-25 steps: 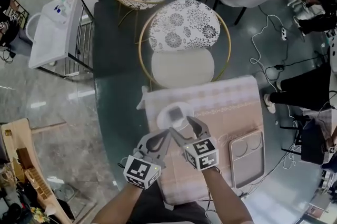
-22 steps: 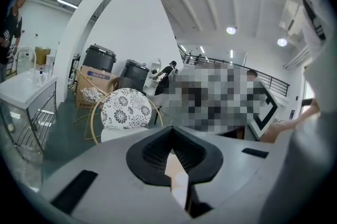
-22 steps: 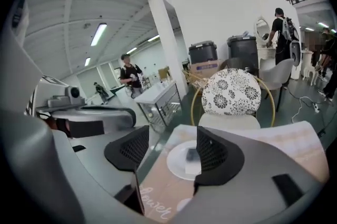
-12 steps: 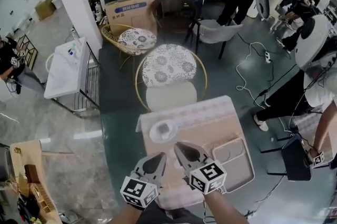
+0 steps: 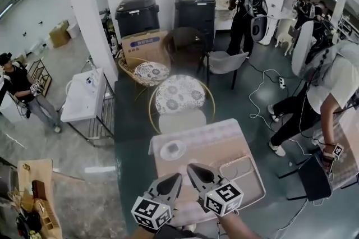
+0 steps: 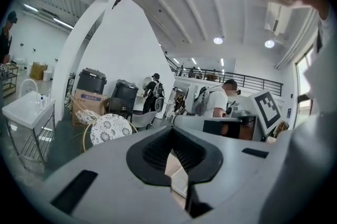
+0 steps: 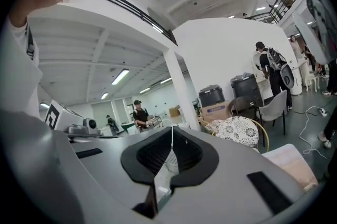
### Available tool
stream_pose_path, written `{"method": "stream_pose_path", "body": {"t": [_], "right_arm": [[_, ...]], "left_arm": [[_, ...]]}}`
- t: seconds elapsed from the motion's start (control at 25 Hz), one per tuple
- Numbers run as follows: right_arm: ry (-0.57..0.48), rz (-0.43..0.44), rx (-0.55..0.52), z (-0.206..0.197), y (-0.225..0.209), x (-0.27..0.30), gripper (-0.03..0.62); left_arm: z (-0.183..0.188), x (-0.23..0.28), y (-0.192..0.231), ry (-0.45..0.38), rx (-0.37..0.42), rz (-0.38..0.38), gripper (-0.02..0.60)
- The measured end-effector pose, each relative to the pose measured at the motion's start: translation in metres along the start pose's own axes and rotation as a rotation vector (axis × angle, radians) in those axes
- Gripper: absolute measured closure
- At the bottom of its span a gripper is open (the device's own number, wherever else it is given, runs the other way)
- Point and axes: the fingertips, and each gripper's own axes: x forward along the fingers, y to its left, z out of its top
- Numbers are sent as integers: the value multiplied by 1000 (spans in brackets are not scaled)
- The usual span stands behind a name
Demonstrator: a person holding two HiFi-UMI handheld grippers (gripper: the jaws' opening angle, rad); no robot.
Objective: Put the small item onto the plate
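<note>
A white plate (image 5: 167,155) lies at the near left of the pink-clothed table (image 5: 216,139), with a small pale item (image 5: 173,147) resting on it. Both grippers hang low at the table's near edge, well short of the plate and pointing toward it. My left gripper (image 5: 176,177) is shut, its tips meeting with nothing held (image 6: 171,132). The jaws of my right gripper (image 5: 191,167) are closing the last bit and meet on nothing (image 7: 171,130).
A pale two-well tray (image 5: 244,175) lies on the table's right. A gold-framed chair with a flowered cushion (image 5: 179,100) stands just beyond the table. Several people stand around the room, one close at the right (image 5: 322,92). A white rack (image 5: 84,99) is to the left.
Both grippers have drawn back from the plate toward the table's near edge. The right jaws went from open to shut. The head view has lifted and shows more of the room.
</note>
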Motion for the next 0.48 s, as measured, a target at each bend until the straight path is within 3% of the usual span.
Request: {"method": "stream_pose_path", "body": {"t": [0.48], "right_arm": [[-86,40,-65,34,44,-51,579]], "left_arm": [[34,-36,-46,-90,60,7,577]]}}
